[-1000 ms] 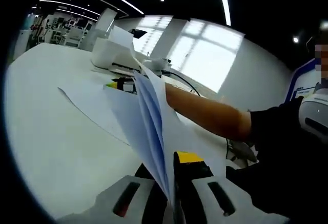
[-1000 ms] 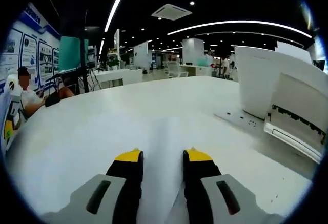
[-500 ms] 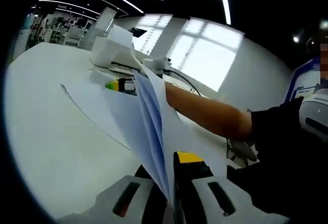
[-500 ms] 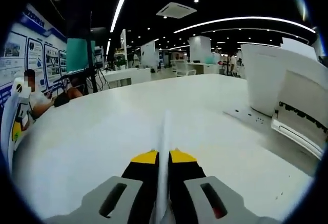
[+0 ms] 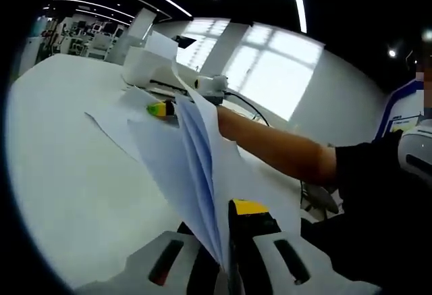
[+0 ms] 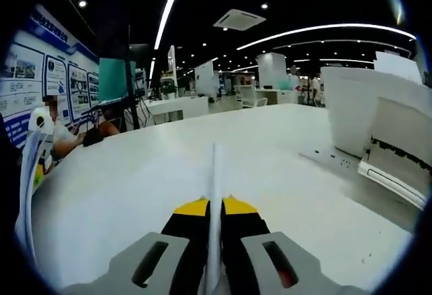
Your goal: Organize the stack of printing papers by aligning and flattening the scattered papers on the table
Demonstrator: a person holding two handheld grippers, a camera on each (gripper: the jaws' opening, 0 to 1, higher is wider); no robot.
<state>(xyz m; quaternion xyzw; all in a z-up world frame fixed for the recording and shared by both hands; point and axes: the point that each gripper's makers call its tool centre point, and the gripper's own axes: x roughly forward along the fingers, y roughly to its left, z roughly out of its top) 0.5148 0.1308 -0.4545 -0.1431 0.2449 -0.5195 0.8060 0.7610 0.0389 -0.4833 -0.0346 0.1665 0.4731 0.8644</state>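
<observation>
In the left gripper view my left gripper [image 5: 226, 214] is shut on a stack of white papers [image 5: 196, 167] that stands on edge and fans upward from the jaws above the white table [image 5: 61, 173]. The far end of the papers reaches the right gripper [image 5: 160, 109], seen small with yellow tips, held by a person's bare forearm [image 5: 277, 150]. In the right gripper view my right gripper [image 6: 214, 208] is shut on the thin edge of the papers [image 6: 214, 173], which runs straight up between the yellow-tipped fingers [image 6: 192, 208].
A white printer [image 6: 378, 133] sits on the table at the right of the right gripper view and far back as the printer [image 5: 152, 69] in the left one. A seated person [image 6: 57, 136] is at the far left. A cable [image 5: 246, 102] trails behind the printer.
The right gripper shut on the paper edge about half a second ago and has stayed shut. The held papers have lifted a little. The left gripper keeps its hold.
</observation>
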